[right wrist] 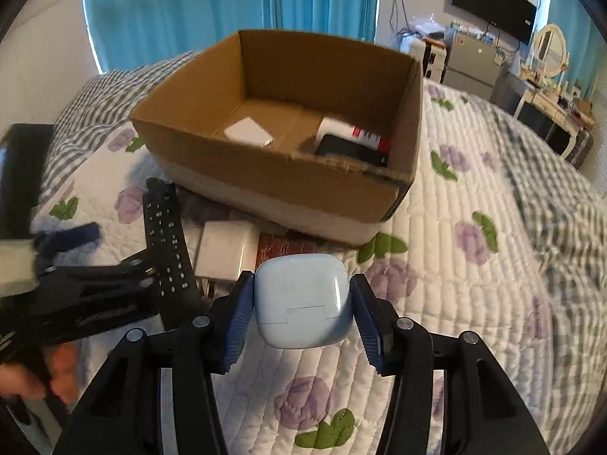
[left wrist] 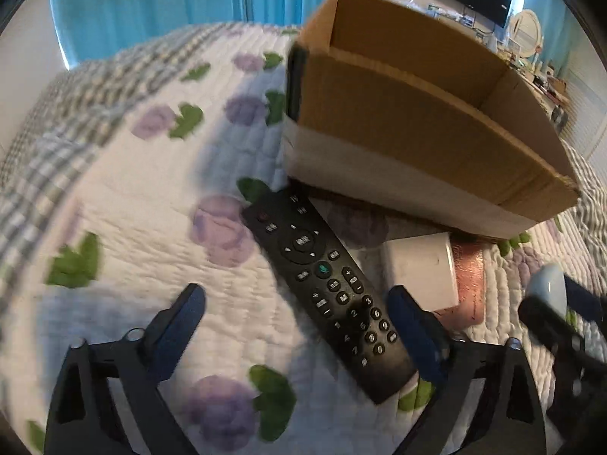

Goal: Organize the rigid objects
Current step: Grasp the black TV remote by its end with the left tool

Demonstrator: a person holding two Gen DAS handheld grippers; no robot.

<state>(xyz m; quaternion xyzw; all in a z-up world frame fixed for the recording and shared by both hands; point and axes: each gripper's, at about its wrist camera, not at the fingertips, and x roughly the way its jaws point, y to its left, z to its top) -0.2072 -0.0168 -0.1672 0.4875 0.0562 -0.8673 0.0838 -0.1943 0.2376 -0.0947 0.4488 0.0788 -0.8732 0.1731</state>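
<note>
Right tool [right wrist: 301, 303]: clamped on a pale blue earbud case [right wrist: 301, 301], one pad on each side, case held above the quilt [right wrist: 474, 265] on the bed. Left tool [left wrist: 296, 303]: fingers apart, straddling the lower end of the black remote [left wrist: 326, 288], which lies flat on the quilt; contact with the pads cannot be confirmed.

Cardboard box [right wrist: 265, 174] sits ahead of both tools, top open. Inside: a white flat item [right wrist: 248, 132], a white and red item [right wrist: 353, 131], a black item [right wrist: 351, 149]. Just in front of the box, beside the remote: white charger [right wrist: 225, 252], resting partly on something copper-coloured [right wrist: 280, 246] I cannot identify.

Judged step: carry case to box; pick up remote.

Risks:
- Case is smooth and rounded; it could slip out if the grip loosens during the lift over the box wall.
- Remote lies diagonal between the fingers; closing may twist it or catch only a corner.
- Soft quilt may bunch under the fingers.
- The tools work close together; collision possible.
</note>
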